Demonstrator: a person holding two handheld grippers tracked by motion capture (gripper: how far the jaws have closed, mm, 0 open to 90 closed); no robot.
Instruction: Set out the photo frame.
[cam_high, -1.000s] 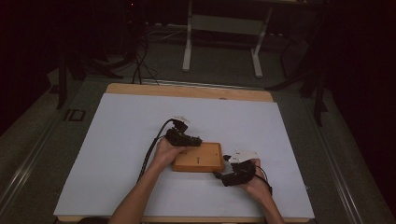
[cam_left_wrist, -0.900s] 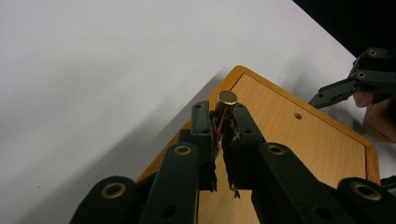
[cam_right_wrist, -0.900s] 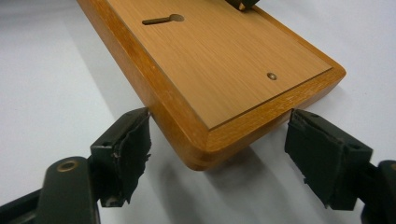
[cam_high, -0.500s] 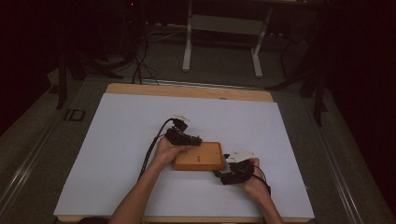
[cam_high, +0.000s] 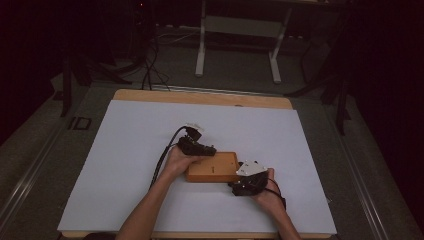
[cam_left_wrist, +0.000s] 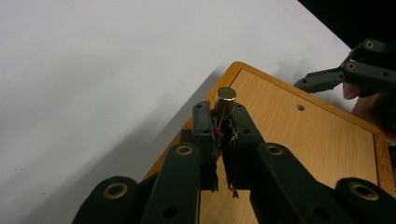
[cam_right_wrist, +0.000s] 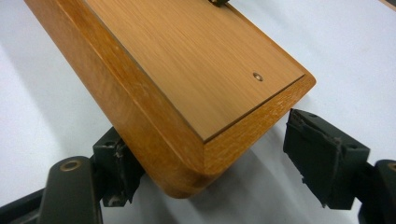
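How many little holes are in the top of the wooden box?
1 that I can see: a small hole in the lid of the wooden box, near the corner by the right gripper. Others may be hidden.

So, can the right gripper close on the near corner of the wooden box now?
Probably yes: the right gripper has its jaws open on either side of the wooden box corner, and nothing lies between them.

A white sheet (cam_high: 125, 165) is covering the wooden table (cam_high: 200, 96), with a metal stand (cam_high: 239, 45) and cables (cam_high: 150, 65) lying on the dim floor (cam_high: 310, 65) behind.
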